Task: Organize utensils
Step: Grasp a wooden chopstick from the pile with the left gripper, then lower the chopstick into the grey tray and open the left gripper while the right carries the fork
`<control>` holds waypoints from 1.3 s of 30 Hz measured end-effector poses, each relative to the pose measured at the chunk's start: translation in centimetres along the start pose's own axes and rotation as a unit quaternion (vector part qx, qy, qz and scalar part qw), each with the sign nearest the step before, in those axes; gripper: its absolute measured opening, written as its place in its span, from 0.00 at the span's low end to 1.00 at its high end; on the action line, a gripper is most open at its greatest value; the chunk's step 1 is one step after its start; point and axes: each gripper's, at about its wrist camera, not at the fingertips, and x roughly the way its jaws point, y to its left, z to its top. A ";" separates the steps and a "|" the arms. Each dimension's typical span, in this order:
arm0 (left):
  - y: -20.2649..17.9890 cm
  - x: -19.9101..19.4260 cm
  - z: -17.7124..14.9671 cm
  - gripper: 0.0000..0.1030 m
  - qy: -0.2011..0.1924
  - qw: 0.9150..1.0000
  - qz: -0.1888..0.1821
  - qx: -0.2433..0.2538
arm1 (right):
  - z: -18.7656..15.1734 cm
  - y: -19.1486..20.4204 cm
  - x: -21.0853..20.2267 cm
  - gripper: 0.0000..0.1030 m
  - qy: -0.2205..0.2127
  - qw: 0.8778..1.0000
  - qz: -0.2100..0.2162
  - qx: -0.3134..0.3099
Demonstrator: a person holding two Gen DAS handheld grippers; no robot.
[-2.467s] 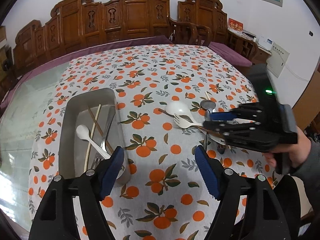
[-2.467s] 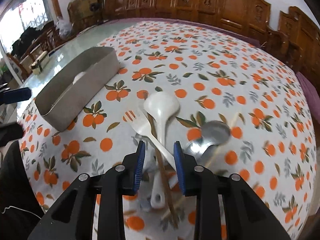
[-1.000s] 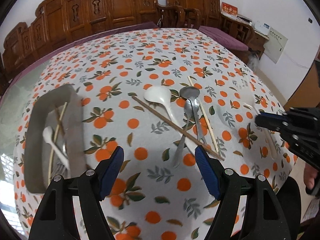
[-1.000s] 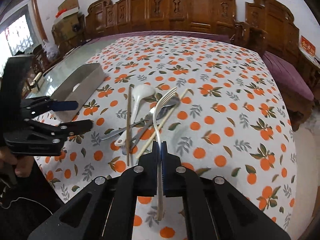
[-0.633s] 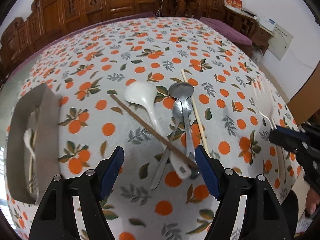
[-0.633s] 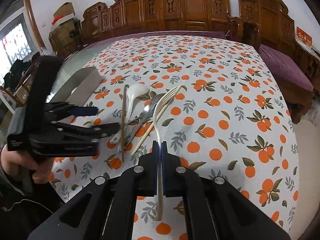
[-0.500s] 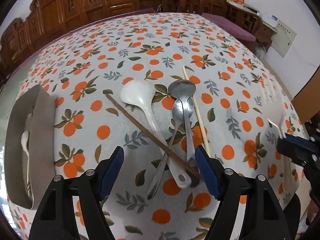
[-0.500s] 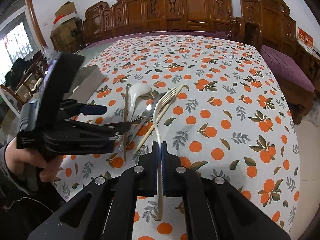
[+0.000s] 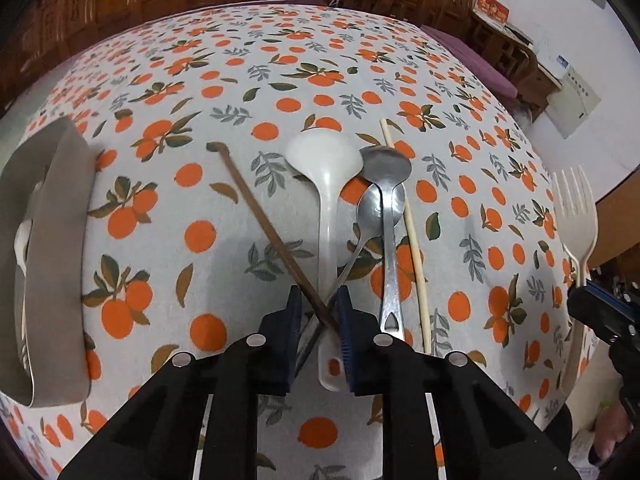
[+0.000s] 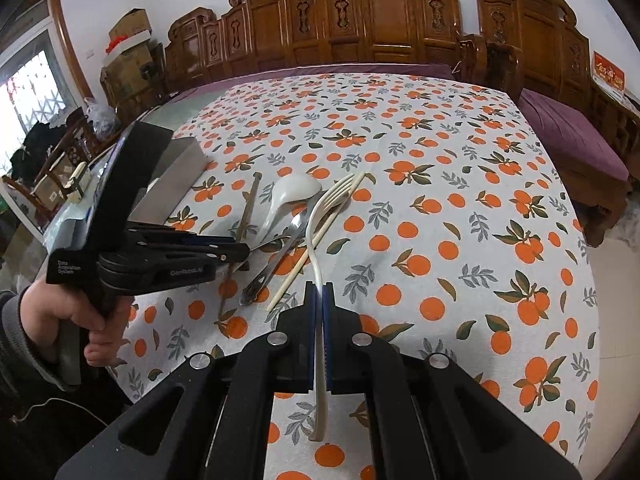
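Observation:
My right gripper (image 10: 319, 294) is shut on a cream plastic fork (image 10: 320, 216) and holds it above the table; the fork also shows in the left wrist view (image 9: 576, 216). My left gripper (image 9: 318, 312) has come down over the utensil pile. Its pads have closed in around the crossing dark brown chopstick (image 9: 264, 220), the white ladle's handle (image 9: 326, 216) and a steel spoon's handle (image 9: 360, 236). A second steel spoon (image 9: 388, 200) and a pale chopstick (image 9: 408, 216) lie just to the right. The grey metal tray (image 9: 60, 240) at the left holds a white spoon and other utensils.
The table wears an orange-print cloth (image 10: 460, 208). Carved wooden chairs (image 10: 380, 12) line the far side. The left gripper's body and the hand holding it (image 10: 132, 240) fill the left of the right wrist view. The table's edge drops off at the right.
My left gripper has dropped to the pile and its jaws have narrowed from wide open to a small gap around the crossed handles. My right gripper still holds the fork aloft.

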 end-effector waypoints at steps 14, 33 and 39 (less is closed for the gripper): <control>1.1 -1.3 -0.5 0.04 -0.003 1.000 0.006 0.007 | -0.5 0.7 0.6 0.04 0.011 1.000 -0.002 -0.010; 1.8 -9.5 -1.7 0.04 -0.074 0.996 0.011 0.057 | 1.6 4.9 0.4 0.04 -0.005 0.999 0.008 -0.040; 4.2 -12.0 -1.7 0.04 -0.090 0.995 0.015 0.049 | 3.1 7.8 1.0 0.04 -0.011 0.999 0.024 -0.047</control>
